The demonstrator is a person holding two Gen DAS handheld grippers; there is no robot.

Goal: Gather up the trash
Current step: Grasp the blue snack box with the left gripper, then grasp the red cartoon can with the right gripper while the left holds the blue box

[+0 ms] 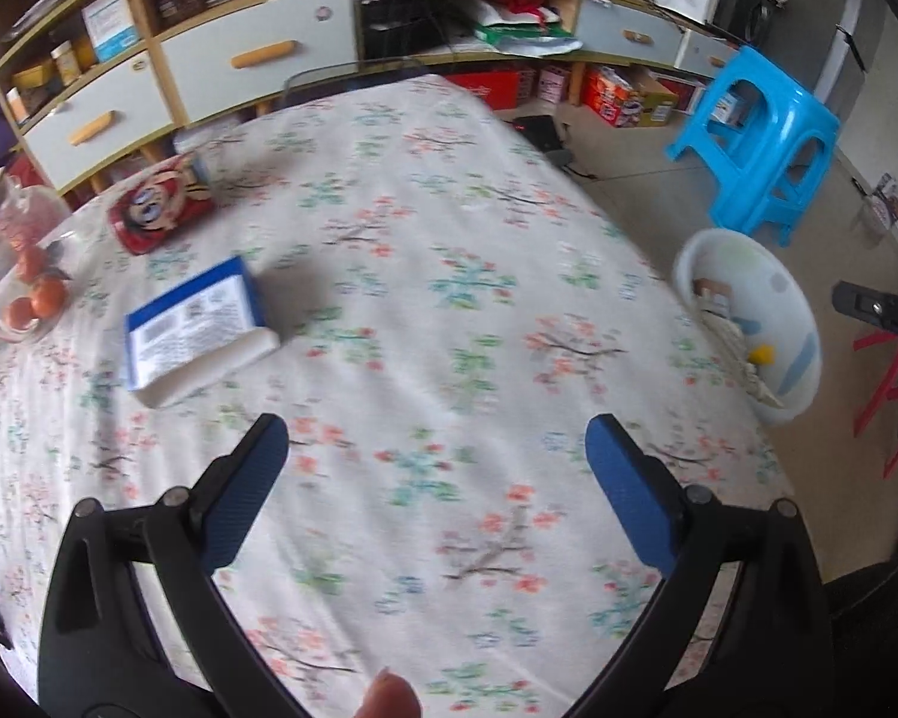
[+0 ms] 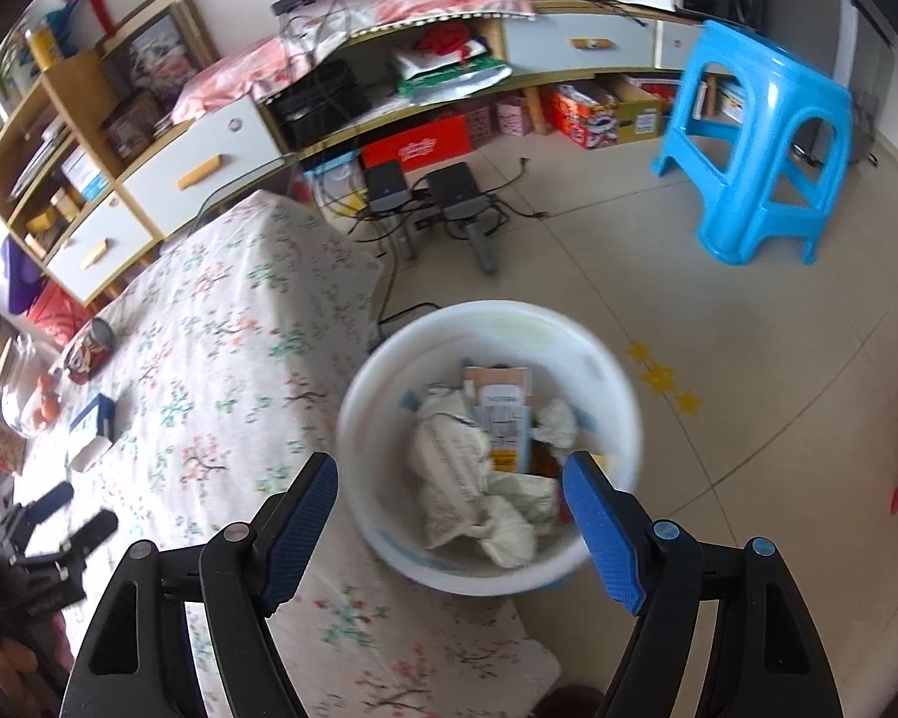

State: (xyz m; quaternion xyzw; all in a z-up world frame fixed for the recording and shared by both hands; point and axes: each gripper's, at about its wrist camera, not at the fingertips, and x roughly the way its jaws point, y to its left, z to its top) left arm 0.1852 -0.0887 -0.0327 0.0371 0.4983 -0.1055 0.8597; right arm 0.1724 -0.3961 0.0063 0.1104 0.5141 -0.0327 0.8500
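Left tool [image 1: 437, 449], jaws spread wide and empty, above the counter [image 1: 449, 227] with its floral cloth. Right tool [image 2: 449, 478], jaws moderately wide and likewise empty, directly over the round white plastic bin [image 2: 353, 419], which stands on the floor against the counter edge and holds crumpled paper and flattened cartons.

In the left wrist view the bin lies at three o'clock. The blue-and-white rectangular paper packet [image 1: 194, 329] lies flat at ten o'clock, well apart from the left tool. It appears to be the likeliest remaining piece of trash, though this cannot be confirmed.

To collect it well, the left tool should probably approach from above, span the packet's short side, close firmly on both faces, then carry it across the counter to the bin.

Surroundings: a red cartoon-printed tin [image 1: 161, 209] at eleven o'clock; a clear glass dome holding orange fruit [image 1: 18, 275] at nine o'clock, near the packet and easily knocked. A blue plastic stool [image 1: 760, 137] stands at two o'clock on the floor. The route between packet and bin looks unobstructed.
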